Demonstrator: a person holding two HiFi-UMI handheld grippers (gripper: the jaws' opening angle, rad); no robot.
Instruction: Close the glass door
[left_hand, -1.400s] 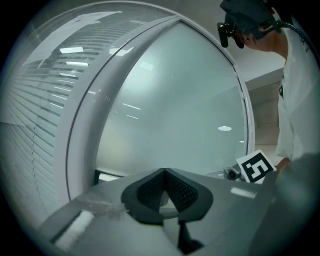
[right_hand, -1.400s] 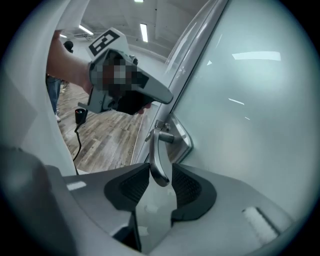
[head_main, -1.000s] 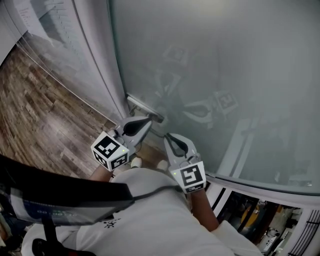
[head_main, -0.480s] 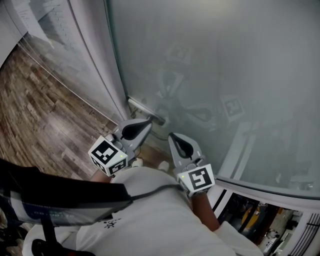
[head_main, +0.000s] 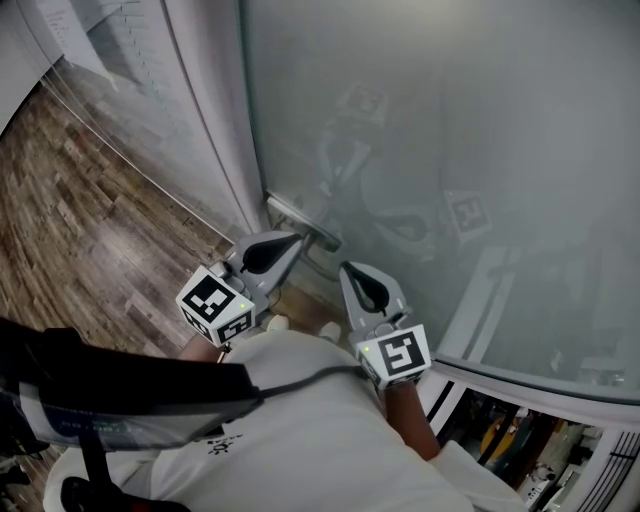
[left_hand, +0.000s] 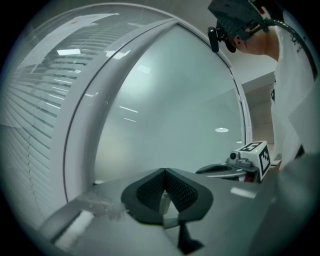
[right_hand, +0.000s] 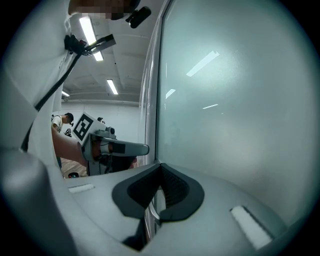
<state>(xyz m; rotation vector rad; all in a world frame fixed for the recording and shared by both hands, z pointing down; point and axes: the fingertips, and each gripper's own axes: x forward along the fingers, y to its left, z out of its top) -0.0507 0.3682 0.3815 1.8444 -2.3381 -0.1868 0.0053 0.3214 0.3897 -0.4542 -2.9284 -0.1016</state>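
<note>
The frosted glass door (head_main: 450, 120) fills the upper right of the head view. A short metal handle (head_main: 300, 222) sits on it near its left edge. My left gripper (head_main: 297, 243) is shut, its tips just below the handle's right end; whether they touch it I cannot tell. My right gripper (head_main: 347, 268) is shut with nothing between its tips, a little right of and below the handle and pointing at the glass. In the left gripper view the left gripper (left_hand: 165, 170) faces the pane (left_hand: 170, 110). The right gripper (right_hand: 160, 166) has the glass (right_hand: 235, 100) close on its right.
A white door frame (head_main: 205, 130) stands left of the glass, with a blind-covered partition (head_main: 110, 60) beyond it. Wooden floor (head_main: 80, 230) lies at the left. A white rail (head_main: 520, 385) runs under the door at the lower right. My white-shirted torso fills the bottom.
The right gripper has drifted slightly right and up along the glass. The left gripper stays by the handle. The head view has shifted a little.
</note>
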